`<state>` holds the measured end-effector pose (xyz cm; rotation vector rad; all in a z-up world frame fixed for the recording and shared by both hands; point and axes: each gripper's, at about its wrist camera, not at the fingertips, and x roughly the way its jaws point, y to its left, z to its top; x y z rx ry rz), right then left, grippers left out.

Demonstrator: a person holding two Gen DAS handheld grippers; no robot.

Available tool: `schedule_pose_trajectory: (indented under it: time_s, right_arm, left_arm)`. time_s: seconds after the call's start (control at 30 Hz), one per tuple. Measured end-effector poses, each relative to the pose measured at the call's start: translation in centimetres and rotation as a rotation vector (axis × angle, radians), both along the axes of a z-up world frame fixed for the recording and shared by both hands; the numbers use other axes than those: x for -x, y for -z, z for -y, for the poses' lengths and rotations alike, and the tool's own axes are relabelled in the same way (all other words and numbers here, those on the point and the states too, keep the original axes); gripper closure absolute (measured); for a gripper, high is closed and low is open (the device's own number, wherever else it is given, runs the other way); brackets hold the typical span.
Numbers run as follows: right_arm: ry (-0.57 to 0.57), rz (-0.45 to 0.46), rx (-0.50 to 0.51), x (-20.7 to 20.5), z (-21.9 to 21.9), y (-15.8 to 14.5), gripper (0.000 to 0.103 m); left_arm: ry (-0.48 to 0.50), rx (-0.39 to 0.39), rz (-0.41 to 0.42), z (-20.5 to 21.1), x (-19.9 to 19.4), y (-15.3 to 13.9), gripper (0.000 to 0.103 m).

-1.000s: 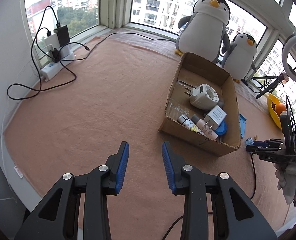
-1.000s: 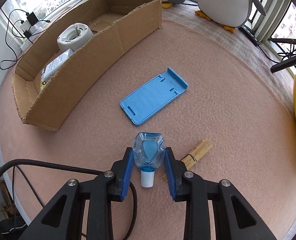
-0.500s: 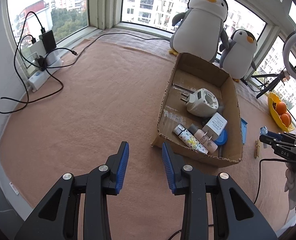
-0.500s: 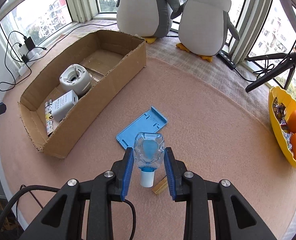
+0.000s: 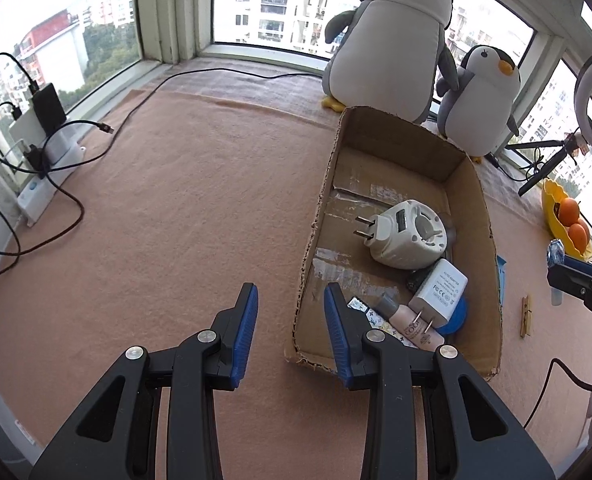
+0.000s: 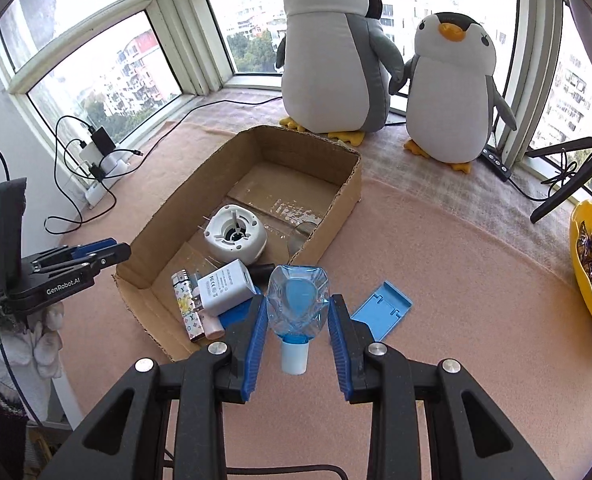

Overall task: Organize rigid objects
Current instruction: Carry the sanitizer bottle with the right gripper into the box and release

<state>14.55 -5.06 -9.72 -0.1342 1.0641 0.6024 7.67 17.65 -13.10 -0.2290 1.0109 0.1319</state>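
Both grippers are black with ribbed blue pads and silver screws. The left gripper (image 6: 95, 250) reads "GenRobot.AI". A white glove (image 6: 27, 352) covers the hand.

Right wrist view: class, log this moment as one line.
right tongs: shut on clear bottle | left tongs: open, empty | cardboard box: part-filled

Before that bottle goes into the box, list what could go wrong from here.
1. The right gripper pinches the small clear plastic bottle with blue liquid by its faceted sides, white cap hanging free; it may twist or slip out.
2. The near end of the open cardboard box is crowded by the white charger and round white plug-in unit; the bottle could land on them and roll.
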Motion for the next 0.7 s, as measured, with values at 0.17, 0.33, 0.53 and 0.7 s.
schedule_pose_trajectory:
  time_s: [0.17, 0.33, 0.53, 0.7]
  right_arm:
    - [-0.021, -0.008, -0.017, -0.1, -2.5, 0.1, 0.075]
    - [-0.031, -0.013, -0.009, -0.8, -4.2, 0.4, 0.075]
    - [-0.032, -0.015, -0.003, -1.6, -5.6, 0.7, 0.075]
    - [-0.036, -0.018, 0.006, -2.1, -6.6, 1.1, 0.075]
  left_arm:
    - [0.028, -0.003, -0.006, 0.3, -1.5, 0.7, 0.070]
    - [0.049, -0.010, -0.007, 0.4, -2.7, 1.1, 0.070]
    - [0.055, -0.005, -0.009, 0.1, -3.5, 1.8, 0.071]
    - [0.060, -0.023, -0.016, 0.4, -3.9, 2.3, 0.086]
